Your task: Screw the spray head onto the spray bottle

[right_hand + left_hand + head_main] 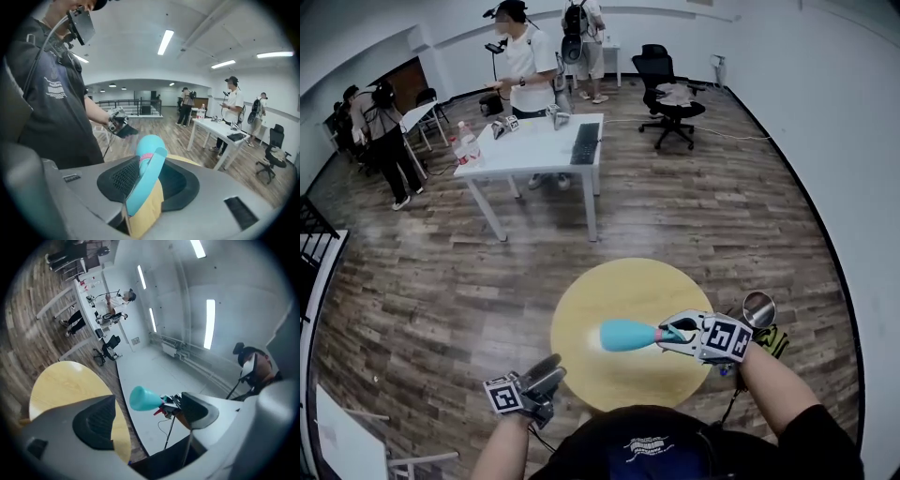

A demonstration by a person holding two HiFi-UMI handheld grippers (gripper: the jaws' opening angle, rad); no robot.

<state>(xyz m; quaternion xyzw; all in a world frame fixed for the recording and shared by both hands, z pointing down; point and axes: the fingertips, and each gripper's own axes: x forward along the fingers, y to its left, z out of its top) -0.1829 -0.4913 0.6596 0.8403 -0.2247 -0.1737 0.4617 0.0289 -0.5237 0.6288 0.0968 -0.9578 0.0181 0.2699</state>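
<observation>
A turquoise spray bottle point(627, 335) hangs sideways over the round yellow table point(619, 286), its base pointing left. My right gripper point(678, 337) is shut on its head end. In the right gripper view the turquoise trigger point(146, 183) and pink collar point(145, 157) sit between the black pads point(123, 177), with the bottle body point(149, 142) beyond. My left gripper point(549, 371) is low at the table's near left edge, apart from the bottle. Its jaws are open and hold nothing. From the left gripper view the bottle point(143, 398) shows far off past its pads point(96, 417).
A white table point(534, 150) with small items stands further back, with people beside it point(528, 58). A black office chair point(671, 98) is at the back right. A round metal object point(758, 307) sits by my right wrist. White walls close in on the right.
</observation>
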